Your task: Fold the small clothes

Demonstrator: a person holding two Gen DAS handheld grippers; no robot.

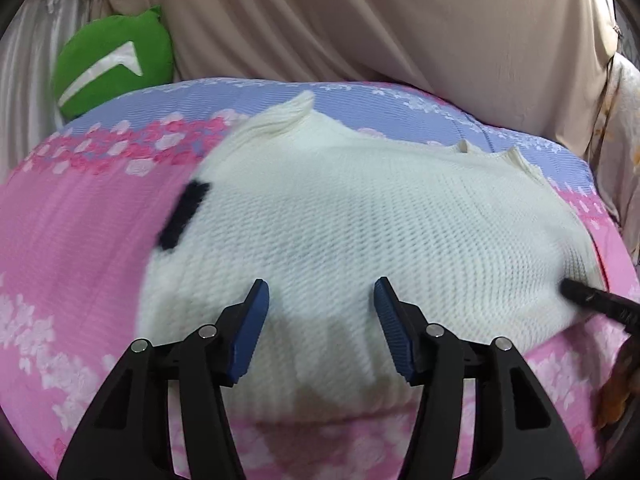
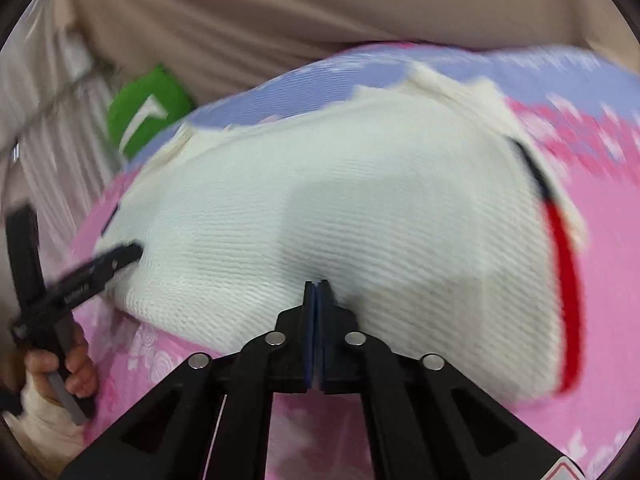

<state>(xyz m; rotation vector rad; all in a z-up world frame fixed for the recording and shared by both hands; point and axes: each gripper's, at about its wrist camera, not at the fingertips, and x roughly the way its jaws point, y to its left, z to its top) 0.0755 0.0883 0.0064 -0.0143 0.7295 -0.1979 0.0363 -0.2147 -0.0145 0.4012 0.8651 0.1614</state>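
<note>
Two hand-held black grippers work over one cream-white knitted sweater (image 1: 360,216) spread on a pink and lavender floral bedspread (image 1: 80,240).

In the left wrist view, the left gripper (image 1: 322,292) stands partly open, its blue ribbed pads (image 1: 252,332) apart with only bare knit showing between them; they hover over the sweater's near hem and pinch nothing. From the right wrist view this same gripper (image 2: 134,252) shows at the far left, its tip at the sweater's left edge, held by a hand (image 2: 76,372) with a pale sleeve.

The right gripper (image 2: 317,282) is fully closed, its blue pads pressed together at the sweater's near edge. Its tips lie against the knit, where a small dimple forms, but whether any fabric is caught between the pads I cannot tell. In the left wrist view its black tip (image 1: 576,290) pokes in at the sweater's right edge.

The sweater lies flat, hem near, ribbed neckline (image 1: 492,156) far. A black knitted patch (image 1: 184,216) shows on its left side in the left wrist view; in the right wrist view a red strip (image 2: 566,304) with a dark line runs along its right edge. Motion blur smears both side edges.

Bare bedspread lies open to the left, to the right and near the cameras. Far off, beige draped cloth (image 1: 360,20) closes the back, and a green cushion with a white mark (image 1: 116,60) sits at the far left, well apart from the sweater.
</note>
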